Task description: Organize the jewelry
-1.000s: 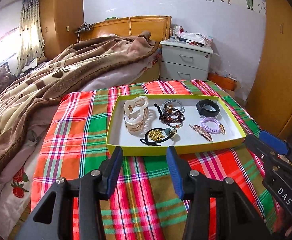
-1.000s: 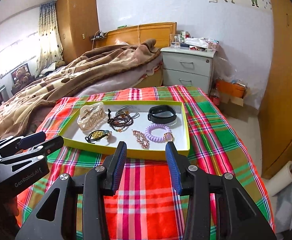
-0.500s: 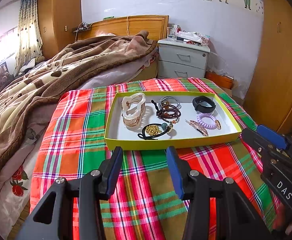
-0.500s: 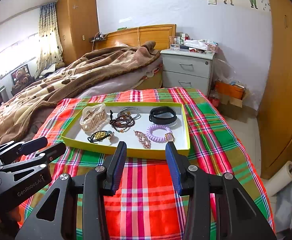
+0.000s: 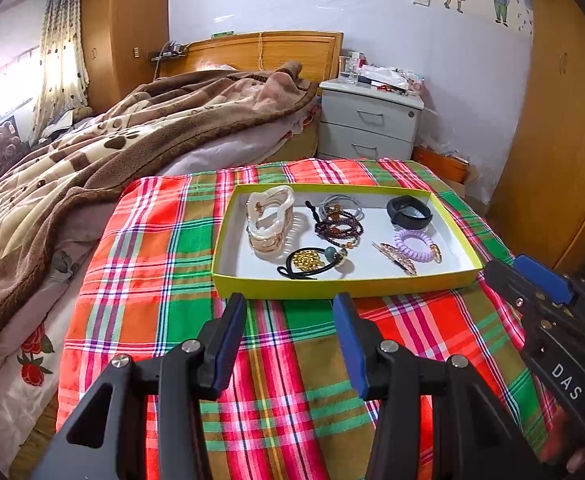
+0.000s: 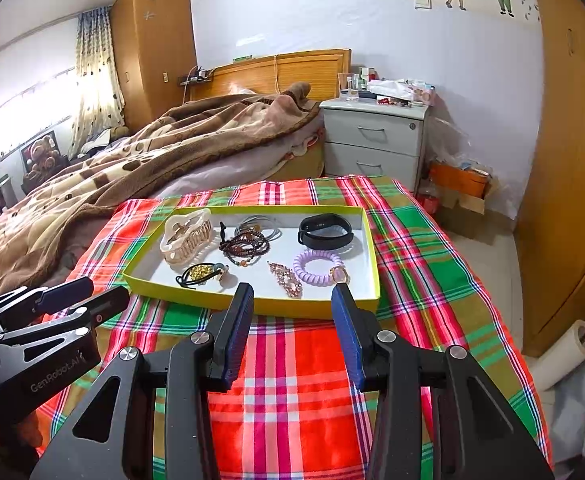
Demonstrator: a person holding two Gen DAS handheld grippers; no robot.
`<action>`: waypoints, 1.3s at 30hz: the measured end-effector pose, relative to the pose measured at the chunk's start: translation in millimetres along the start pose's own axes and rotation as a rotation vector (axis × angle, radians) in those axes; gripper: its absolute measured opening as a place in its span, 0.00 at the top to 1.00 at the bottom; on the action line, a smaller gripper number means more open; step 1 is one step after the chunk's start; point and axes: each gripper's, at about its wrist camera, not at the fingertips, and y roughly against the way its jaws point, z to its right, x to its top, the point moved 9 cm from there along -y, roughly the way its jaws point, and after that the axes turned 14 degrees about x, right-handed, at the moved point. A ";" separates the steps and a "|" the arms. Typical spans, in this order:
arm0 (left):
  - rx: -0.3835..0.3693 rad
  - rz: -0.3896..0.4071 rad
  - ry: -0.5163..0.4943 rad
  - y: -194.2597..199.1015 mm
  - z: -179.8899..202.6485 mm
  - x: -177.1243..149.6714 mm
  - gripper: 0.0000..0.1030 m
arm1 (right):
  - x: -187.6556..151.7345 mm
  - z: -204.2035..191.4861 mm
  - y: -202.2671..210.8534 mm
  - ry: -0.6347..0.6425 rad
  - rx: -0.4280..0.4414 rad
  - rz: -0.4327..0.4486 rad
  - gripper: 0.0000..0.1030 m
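A yellow-green tray (image 5: 344, 290) (image 6: 180, 296) lies on a plaid cloth. Inside it are a cream hair claw (image 5: 268, 220) (image 6: 186, 238), a dark bead bracelet (image 5: 338, 230) (image 6: 244, 246), a black wristband (image 5: 408, 212) (image 6: 324, 232), a purple spiral hair tie (image 5: 414, 242) (image 6: 316, 268), a rose-gold clip (image 5: 396, 258) (image 6: 286, 278) and a black hair tie with gold beads (image 5: 308, 262) (image 6: 200, 272). My left gripper (image 5: 288, 304) hovers open just short of the tray's near wall, toward its left half. Toward the right half, my right gripper (image 6: 291, 292) is open too. Nothing sits between either pair of fingers.
The plaid cloth (image 5: 152, 264) covers the foot of a bed with a brown blanket (image 5: 112, 148) to the left. A grey nightstand (image 6: 372, 140) stands behind the tray. A wooden wardrobe (image 6: 572, 160) and bare floor with a paper roll (image 6: 560, 356) lie to the right.
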 end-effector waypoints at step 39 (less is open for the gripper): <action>-0.010 -0.015 -0.003 -0.6 2.0 -4.4 0.54 | 1.8 -2.6 4.7 -0.003 0.000 0.007 0.60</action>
